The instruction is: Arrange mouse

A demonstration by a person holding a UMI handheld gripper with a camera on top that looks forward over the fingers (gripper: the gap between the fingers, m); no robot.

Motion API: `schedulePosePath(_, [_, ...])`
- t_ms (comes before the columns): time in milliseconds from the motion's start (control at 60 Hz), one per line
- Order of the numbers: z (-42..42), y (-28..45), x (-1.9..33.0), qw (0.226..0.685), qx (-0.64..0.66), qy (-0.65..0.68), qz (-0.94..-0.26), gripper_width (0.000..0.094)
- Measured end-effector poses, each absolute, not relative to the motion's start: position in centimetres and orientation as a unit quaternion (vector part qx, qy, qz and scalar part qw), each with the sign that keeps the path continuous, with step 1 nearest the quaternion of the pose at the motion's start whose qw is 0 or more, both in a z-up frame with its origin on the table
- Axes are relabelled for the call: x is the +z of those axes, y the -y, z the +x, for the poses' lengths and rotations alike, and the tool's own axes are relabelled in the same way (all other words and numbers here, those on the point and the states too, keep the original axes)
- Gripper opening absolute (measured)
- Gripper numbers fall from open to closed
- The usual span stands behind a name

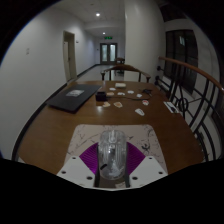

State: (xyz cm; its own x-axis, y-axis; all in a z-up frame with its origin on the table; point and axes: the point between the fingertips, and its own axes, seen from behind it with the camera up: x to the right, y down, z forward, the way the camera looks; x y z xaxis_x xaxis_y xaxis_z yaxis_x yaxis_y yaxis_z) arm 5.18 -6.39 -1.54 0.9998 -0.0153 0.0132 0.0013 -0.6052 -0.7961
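Note:
A see-through, silvery mouse point(110, 152) stands upright between my two fingers, above the near edge of the brown wooden table point(60, 125). My gripper point(110, 166) is shut on it, with the purple pads point(88, 158) pressing on both of its sides. The mouse's lower end is hidden down between the fingers. A thin white cable point(148, 128) runs on the table just ahead and to the right.
A closed dark laptop point(75, 98) lies on the table's left side. Several small white papers and items point(133, 96) are scattered across the far middle and right. Chairs point(125, 72) stand at the far end, and a dark railing point(195, 95) runs along the right.

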Motion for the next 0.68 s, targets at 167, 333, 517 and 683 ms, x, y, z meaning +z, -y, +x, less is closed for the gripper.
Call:
schedulePosePath(167, [3.0,5.1,-4.3,0.429,-0.001,0.002,-0.903,0.0445])
schedulePosePath(333, [2.0,5.9,-4.2,0.407,0.031,0.012,-0.913,0.0729])
schedulePosePath(517, [1.2,8.2,-1.3,0.430,0.084,0.036,-0.898,0.0854])
schedulePosePath(683, [4.3,13.0,0.8,0.437,0.107,0.038,-0.892,0.0855])
